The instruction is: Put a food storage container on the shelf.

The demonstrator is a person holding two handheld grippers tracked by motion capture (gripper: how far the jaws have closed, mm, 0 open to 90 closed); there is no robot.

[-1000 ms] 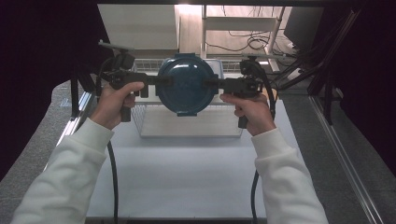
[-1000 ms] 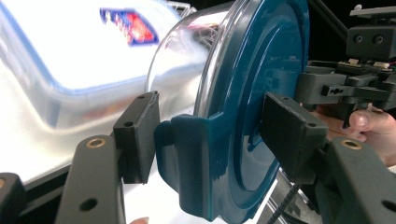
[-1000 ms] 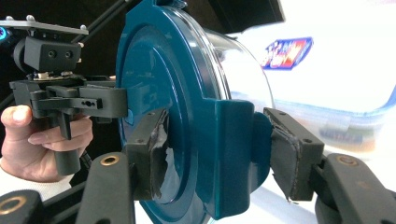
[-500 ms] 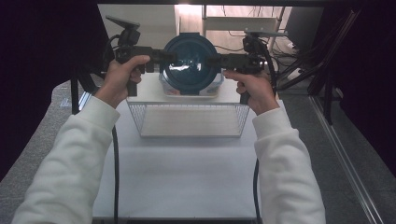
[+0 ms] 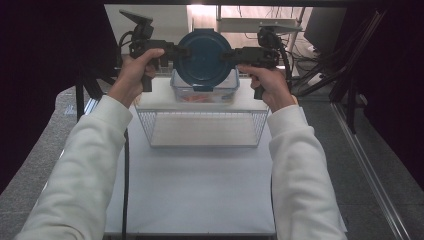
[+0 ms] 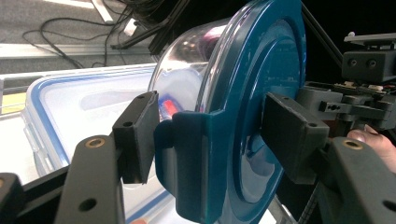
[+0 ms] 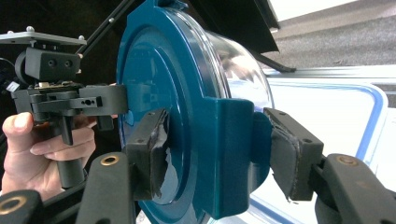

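Above rectangular box (image 5: 205,92) | round container (image 5: 205,54) carried farther | left gripper (image 5: 176,51), right gripper (image 5: 231,54) still pinching its clasps

A white table (image 5: 200,200) occupies the centre of the frame. Grey speckled floor (image 5: 30,170) lies at lower left and right. Black curtains (image 5: 45,45) cover both upper sides. Cables (image 5: 320,55) lie at upper right. Bright light falls at top centre.

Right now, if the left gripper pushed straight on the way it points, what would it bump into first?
The left gripper is already clamped on a side clip of the round dark-blue-lidded clear container. Pushing on would press into that container; beyond it, probably the right gripper on the opposite clip.
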